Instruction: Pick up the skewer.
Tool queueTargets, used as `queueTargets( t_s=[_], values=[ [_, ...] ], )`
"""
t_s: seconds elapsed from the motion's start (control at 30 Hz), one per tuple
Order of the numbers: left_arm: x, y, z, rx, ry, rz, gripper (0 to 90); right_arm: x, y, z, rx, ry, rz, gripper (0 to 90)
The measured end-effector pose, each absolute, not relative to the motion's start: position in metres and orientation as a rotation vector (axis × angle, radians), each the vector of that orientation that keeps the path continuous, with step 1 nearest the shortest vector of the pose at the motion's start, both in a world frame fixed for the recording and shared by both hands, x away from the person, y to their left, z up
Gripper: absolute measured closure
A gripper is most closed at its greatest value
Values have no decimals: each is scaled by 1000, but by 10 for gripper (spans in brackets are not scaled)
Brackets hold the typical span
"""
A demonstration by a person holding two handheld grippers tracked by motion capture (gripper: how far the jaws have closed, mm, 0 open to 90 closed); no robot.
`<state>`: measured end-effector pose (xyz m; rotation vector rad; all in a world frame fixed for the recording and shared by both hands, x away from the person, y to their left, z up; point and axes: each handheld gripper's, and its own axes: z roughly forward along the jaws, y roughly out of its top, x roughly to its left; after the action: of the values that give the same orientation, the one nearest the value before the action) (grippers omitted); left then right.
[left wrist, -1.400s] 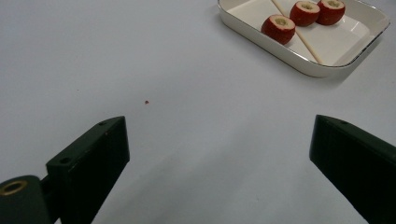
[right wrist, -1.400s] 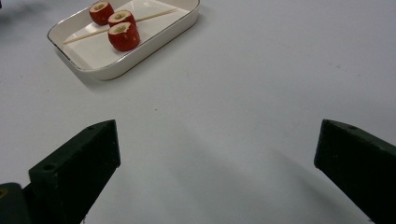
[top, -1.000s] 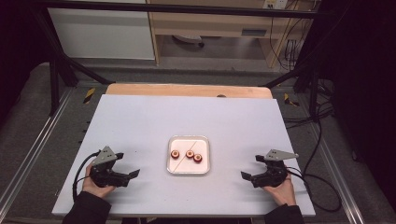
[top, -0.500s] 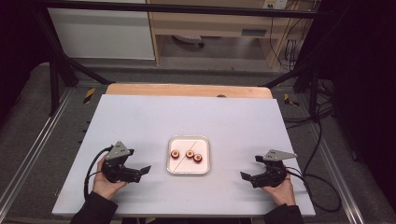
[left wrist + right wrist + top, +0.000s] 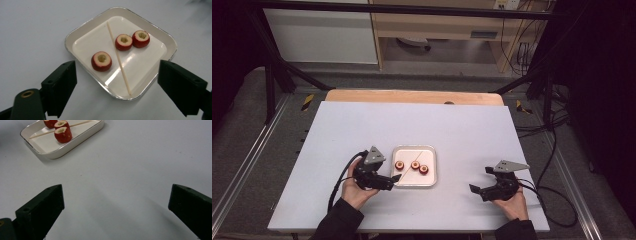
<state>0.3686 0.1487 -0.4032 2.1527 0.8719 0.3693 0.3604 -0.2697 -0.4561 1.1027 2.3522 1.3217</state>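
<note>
A small white square tray [image 5: 432, 151] sits near the table's front middle. It holds three red cored fruits [image 5: 399, 165] [image 5: 415, 164] [image 5: 424, 169] and a thin wooden skewer [image 5: 408, 166] lying diagonally. My left gripper [image 5: 391, 182] is at the tray's near left corner, open and holding nothing. In the left gripper view the tray [image 5: 87, 42], the nearest fruit [image 5: 101, 61] and the skewer [image 5: 119, 60] lie just beyond the spread jaws. My right gripper [image 5: 479, 180] rests open at the front right, well apart from the tray [image 5: 82, 132].
The white table top [image 5: 462, 125] has a wooden strip [image 5: 412, 96] along its far edge. Cables [image 5: 552, 150] hang off the right side. Dark frame legs and a shelf unit stand behind the table.
My left gripper has moved right from the front left of the table up to the tray's left corner. The right gripper has stayed put.
</note>
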Motion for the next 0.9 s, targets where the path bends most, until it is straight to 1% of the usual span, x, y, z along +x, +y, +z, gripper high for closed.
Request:
queueTargets(
  t_s=[0.03,0.2,0.37,0.53,0.7,0.9],
  values=[
    [370,140,-406,2171,881,374,196,360,-269,-456,1103,2351,1321,9],
    [373,125,-416,2227,926,382,318,361,-268,-456,1094,2359,1313,9],
    [372,115,-425,2245,964,394,518,361,-267,-456,1091,2362,1307,9],
    [373,109,-431,2243,997,390,662,360,-267,-456,1093,2361,1310,9],
    [374,106,-435,2245,1013,382,759,361,-267,-456,1089,2361,1307,10],
    [375,103,-441,2235,1034,409,825,360,-267,-456,1089,2361,1304,10]
  ],
)
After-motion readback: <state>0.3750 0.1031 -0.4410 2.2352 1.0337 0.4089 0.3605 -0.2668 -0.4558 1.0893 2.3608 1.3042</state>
